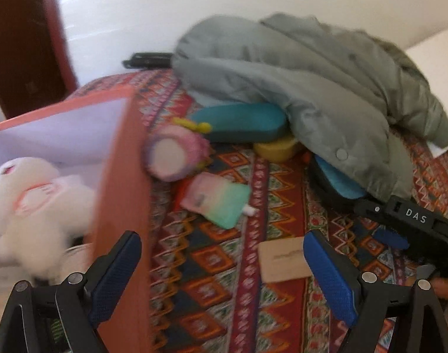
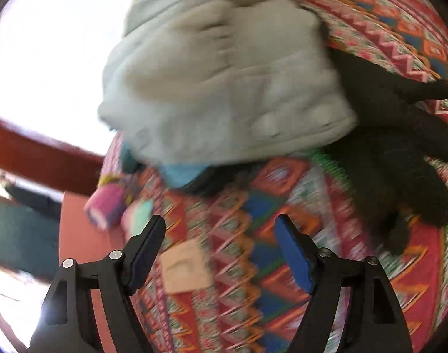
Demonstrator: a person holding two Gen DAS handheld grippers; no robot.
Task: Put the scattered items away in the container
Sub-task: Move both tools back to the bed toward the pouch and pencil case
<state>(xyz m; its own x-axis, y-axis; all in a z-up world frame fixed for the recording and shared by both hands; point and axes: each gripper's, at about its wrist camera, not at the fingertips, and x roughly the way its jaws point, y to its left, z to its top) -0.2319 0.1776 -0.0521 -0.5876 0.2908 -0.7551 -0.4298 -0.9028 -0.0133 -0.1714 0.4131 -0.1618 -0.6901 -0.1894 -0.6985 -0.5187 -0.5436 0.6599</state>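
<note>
Both grippers, left (image 1: 222,267) and right (image 2: 221,250), gape empty; white plush rabbit (image 1: 27,203) sits in the orange fabric bin (image 1: 121,176), pastel pouch (image 1: 218,200) and tan card (image 2: 184,266) ahead remain.

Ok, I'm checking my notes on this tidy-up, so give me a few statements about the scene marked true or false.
1. A white plush lies inside the orange box. True.
2. Both grippers hold something. False: the left gripper and right gripper are open and empty.
3. A grey jacket covers part of the teal case. True.
4. The tan card is in the box. False: it lies on the patterned cloth.
5. The pastel pouch lies outside the box. True.
</note>
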